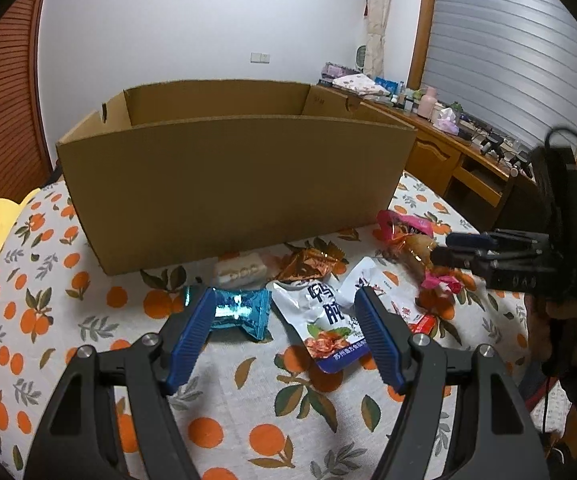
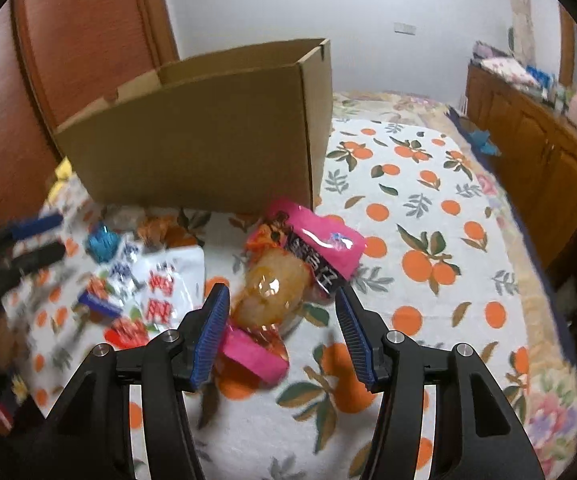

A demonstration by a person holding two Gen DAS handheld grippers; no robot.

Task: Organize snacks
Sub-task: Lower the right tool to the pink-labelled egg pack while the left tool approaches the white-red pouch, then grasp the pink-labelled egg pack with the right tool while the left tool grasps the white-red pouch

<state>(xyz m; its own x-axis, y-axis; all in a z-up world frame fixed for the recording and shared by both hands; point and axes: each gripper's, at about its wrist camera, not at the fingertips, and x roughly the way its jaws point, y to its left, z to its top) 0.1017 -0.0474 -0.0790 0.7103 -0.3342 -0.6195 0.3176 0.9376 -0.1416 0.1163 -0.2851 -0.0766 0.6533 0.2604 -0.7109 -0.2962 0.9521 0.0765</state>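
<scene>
Surface: a bed [image 1: 224, 412] under a white cover printed with oranges carried everything.
Box: an open cardboard box [image 1: 232, 184] stood at the far side of the cover, its inside hidden from both views.
Snacks: the packets lay loose on the cover in front of the box, none seen inside it.
Left tool: the left tool [image 1: 284, 312] hung just above the cover with its jaws apart, pressing on nothing.
Blue wrapper: a shiny blue candy wrapper [image 1: 240, 312] lay just inside the left tool's left finger, partly behind it.
White pouch: a white pouch with blue lettering [image 1: 328, 320] lay flat just inside that tool's right finger.
Other sweets: a copper foil wrapper [image 1: 308, 264] and a pale wrapped sweet [image 1: 240, 272] lay nearer the box.
Right tool: the right tool [image 2: 280, 300] stood open, its pads clear of the packet.
Pink packet: a pink-ended clear packet [image 2: 288, 272] with something yellowish inside lay between the right tool's fingers, its near end beside the left pad.
Blur: the left part of the right wrist view was smeared.
</scene>
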